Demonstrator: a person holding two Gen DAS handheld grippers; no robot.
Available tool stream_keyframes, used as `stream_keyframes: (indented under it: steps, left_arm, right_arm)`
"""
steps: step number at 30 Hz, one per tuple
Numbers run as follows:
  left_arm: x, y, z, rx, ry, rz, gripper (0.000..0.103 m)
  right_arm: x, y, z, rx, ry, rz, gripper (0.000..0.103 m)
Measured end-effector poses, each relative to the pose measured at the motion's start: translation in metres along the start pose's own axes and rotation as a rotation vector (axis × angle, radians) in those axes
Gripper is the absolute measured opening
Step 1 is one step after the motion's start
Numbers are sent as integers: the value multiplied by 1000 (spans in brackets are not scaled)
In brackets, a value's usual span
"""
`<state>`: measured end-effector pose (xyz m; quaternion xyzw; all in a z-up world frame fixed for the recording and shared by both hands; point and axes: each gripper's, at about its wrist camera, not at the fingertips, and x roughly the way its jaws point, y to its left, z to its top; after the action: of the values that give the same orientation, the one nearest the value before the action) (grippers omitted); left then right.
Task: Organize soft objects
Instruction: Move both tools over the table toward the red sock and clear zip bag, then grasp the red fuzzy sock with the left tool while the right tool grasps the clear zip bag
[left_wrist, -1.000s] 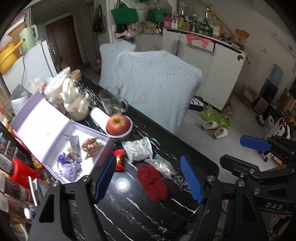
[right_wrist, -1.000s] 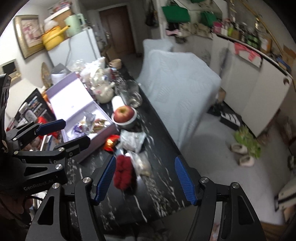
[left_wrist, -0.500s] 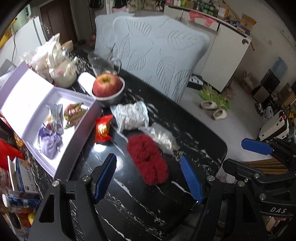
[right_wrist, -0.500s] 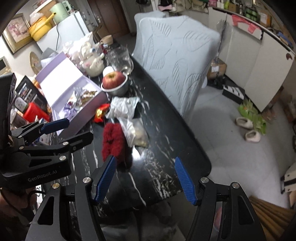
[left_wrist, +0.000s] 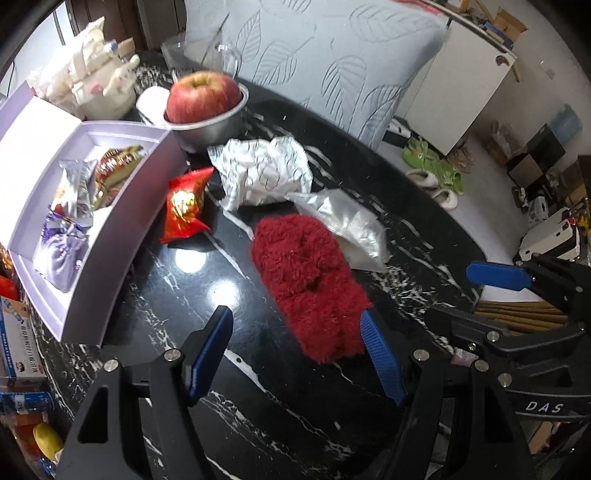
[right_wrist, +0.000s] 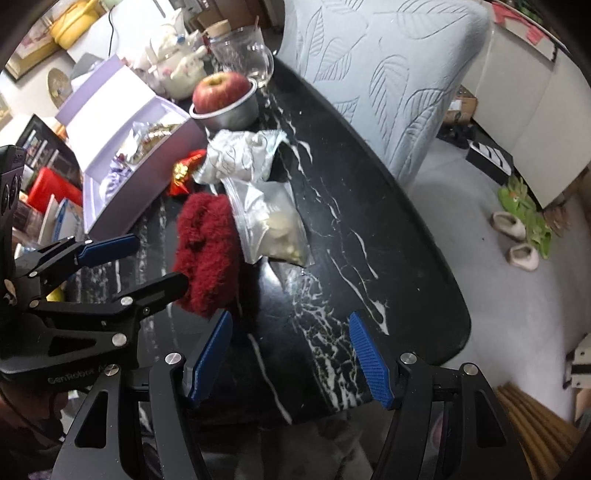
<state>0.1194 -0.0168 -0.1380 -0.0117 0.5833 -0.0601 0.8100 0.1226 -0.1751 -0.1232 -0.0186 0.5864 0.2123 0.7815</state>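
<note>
Both hand-held grippers had dropped closer to the counter (left_wrist: 155, 266). Left hand-held gripper (left_wrist: 295, 354) open, right hand-held gripper (right_wrist: 291, 354) open, empty. Red fuzzy cloth (left_wrist: 310, 280) lay frame center, its near end between the left fingers.

Place: a lived-in home, dining corner beside a kitchen area
Bench (left_wrist: 406, 206): black marble-look top with white veins, crowded with household bits
Seating: chair in a pale leaf-pattern cover (left_wrist: 332, 62) drawn up to it
Food: apple (left_wrist: 203, 96) in a metal bowl (left_wrist: 214, 127), glass mug (right_wrist: 251, 55), white teapot (left_wrist: 107, 96)
Floor: slippers (right_wrist: 517, 236) lying loose on grey flooring
Storage: white cabinets (left_wrist: 465, 88), cardboard boxes (left_wrist: 535, 158) stacked nearby
</note>
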Motion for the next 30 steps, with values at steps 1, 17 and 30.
stream_keyframes:
  steps: [1, 17, 30]
  left_arm:
    - [5, 1, 2, -9, 8, -1, 71]
    - [24, 46, 9, -45, 82, 35, 71]
    - [-1, 82, 0, -146, 42, 45, 71]
  right_arm:
    - [5, -1, 2, -6, 9, -3, 66]
    - [56, 5, 51, -34, 80, 54, 73]
    - [94, 18, 76, -98, 124, 41, 74]
